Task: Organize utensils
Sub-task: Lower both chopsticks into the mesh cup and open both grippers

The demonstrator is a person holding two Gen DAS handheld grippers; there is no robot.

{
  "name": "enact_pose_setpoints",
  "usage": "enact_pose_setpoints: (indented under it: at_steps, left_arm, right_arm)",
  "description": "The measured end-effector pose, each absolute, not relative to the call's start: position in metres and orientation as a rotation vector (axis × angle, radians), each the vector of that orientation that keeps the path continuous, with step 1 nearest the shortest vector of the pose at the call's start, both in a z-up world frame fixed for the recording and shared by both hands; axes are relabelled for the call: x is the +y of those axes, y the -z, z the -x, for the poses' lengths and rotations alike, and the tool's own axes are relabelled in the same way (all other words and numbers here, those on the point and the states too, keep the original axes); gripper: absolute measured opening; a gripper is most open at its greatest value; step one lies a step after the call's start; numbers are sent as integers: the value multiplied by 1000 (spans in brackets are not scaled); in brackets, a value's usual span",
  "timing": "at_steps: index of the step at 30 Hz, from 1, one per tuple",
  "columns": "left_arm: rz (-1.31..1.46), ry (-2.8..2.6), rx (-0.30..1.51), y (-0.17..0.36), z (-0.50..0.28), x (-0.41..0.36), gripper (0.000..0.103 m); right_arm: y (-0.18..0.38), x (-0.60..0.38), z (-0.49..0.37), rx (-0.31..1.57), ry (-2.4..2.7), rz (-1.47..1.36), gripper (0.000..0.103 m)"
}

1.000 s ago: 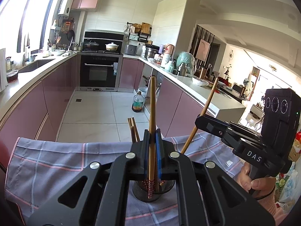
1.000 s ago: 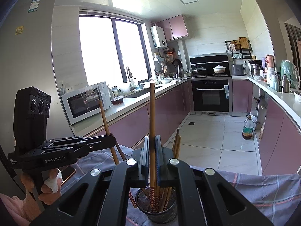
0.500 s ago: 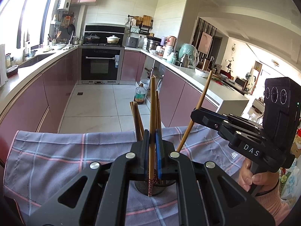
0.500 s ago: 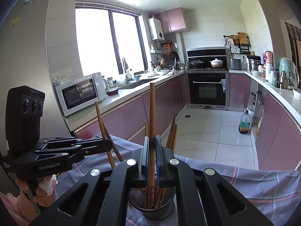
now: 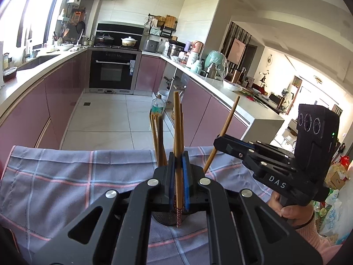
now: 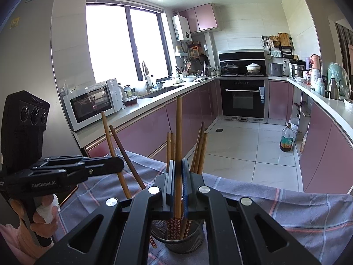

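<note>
The left gripper (image 5: 177,183) is clamped on a single wooden chopstick (image 5: 178,145), held upright with its patterned red tip hanging just over the mesh utensil holder (image 5: 164,217). The right gripper (image 6: 177,183) is likewise closed on its own chopstick (image 6: 178,145), whose decorated lower end dips inside the holder's rim (image 6: 183,241). Each tool shows in the other's view: the right gripper (image 5: 222,142) off to one side pinching its stick at a slant, the left gripper (image 6: 117,164) doing the same opposite. A hand (image 5: 291,209) grips the right tool's handle below the camera housing.

Several chopsticks (image 6: 199,150) already stand in the holder, fanned against its wall, with a darker one (image 6: 128,159) leaning outward. The holder sits on a checked cloth (image 5: 66,176) draped over the work surface, the kitchen floor beyond.

The risks lie mostly in the release. Whether the left stick's tip is truly over the opening or just outside the rim is hard to judge, since the gripper body hides most of the holder; dropped outside, it would fall onto the cloth and roll. Two sticks descending together could cross or knock the leaning ones. The light mesh holder could also tip if a stick is pushed sideways against its wall.
</note>
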State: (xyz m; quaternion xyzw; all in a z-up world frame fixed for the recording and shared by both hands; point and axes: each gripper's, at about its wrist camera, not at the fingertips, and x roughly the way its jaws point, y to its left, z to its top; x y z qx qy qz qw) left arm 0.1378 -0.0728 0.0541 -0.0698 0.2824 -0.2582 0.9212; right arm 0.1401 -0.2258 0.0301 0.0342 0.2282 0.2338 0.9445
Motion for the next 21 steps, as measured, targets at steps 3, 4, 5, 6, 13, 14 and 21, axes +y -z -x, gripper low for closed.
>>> enact_pose_setpoints:
  at_steps: [3,4,5,6,13,14,21]
  left_arm:
    - [158,526,545,-65,-138,-68,7]
    - [162,523,536,-68,-139,-67,7]
    - [167,521,530,-71,-140,-66,7]
    - [175,521,525,-73,-141,-65,7]
    - [207,526,487,-88,-144,-61,7]
    - [211,525,484,-90,-144,-60,7]
    - [188,499,512,-82,-150,-66,7]
  right_arm:
    - [-30,-226,-140,464,-476,-74,5]
    - [-30,-226,-140,464,-475,-76,5]
    - [-30,-226,-140,464,-475,-77,5]
    - [-30,-226,-140,465,-476,-78,5]
    - [-30,-226,-141,463,-476,-80,5]
    - [-30,-226,-141,464,-477,-80,5]
    - [-29,-226,-142,468,-476,-82,5]
